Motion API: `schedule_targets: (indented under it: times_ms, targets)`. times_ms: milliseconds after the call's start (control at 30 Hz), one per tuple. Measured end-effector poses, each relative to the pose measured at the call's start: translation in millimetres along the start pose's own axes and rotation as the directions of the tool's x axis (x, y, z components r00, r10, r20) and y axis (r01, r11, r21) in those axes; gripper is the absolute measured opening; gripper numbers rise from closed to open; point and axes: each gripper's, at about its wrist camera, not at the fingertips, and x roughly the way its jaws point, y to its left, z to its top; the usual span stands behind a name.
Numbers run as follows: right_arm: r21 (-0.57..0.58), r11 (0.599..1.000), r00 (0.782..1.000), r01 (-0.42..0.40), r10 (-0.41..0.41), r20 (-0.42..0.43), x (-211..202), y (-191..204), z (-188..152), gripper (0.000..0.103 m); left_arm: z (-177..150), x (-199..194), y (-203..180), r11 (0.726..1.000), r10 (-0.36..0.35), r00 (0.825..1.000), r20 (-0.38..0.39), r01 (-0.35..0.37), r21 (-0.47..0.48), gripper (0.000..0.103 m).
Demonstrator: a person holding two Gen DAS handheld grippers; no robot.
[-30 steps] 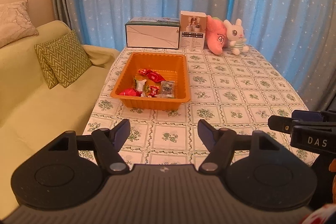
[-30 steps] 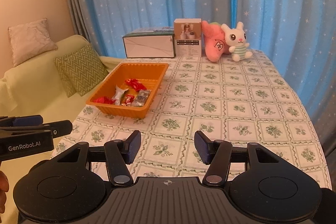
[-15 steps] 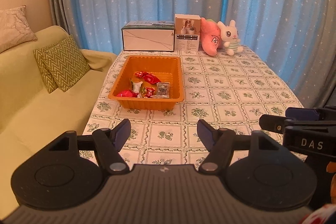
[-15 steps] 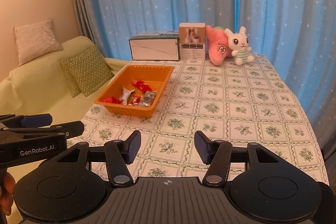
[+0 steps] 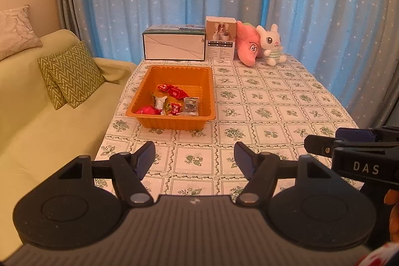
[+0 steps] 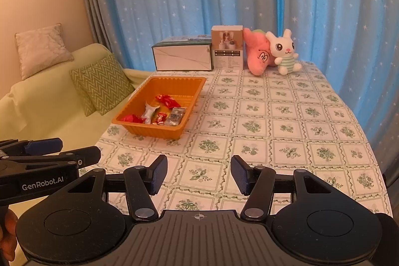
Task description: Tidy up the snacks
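Snacks (image 5: 172, 104) inside orange tray (image 5: 174, 122)

Small shifts only. In the left wrist view the orange tray (image 5: 172, 125) sits a bit smaller and slightly further left than 1 s ago, so that cam has backed off a touch. The boxes (image 5: 174, 46) and plush toys (image 5: 259, 46) at the table's far end also shrink and slide left. The right gripper (image 5: 324, 138) pokes further in from the right edge, w/ more of its body and "DAS" label in view.

In the right wrist view the tray and toys drift a little to the right. The left gripper (image 6: 74, 150) reaches further in from the left edge, its tip closer to frame centre. More of the person's thumb (image 6: 8, 238) shows at bottom left.
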Motion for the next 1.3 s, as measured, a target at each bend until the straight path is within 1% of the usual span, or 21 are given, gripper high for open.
schedule_targets:
  times_ms: [1300]
  targets:
    - [0.008, 1.0, 1.0, -0.002, 0.002, -0.006, 3.0, -0.3, -0.5, 0.056, -1.0, 1.2, -0.9, 1.0, -0.005, 1.0, 0.0, 0.005, 0.001, 0.068]
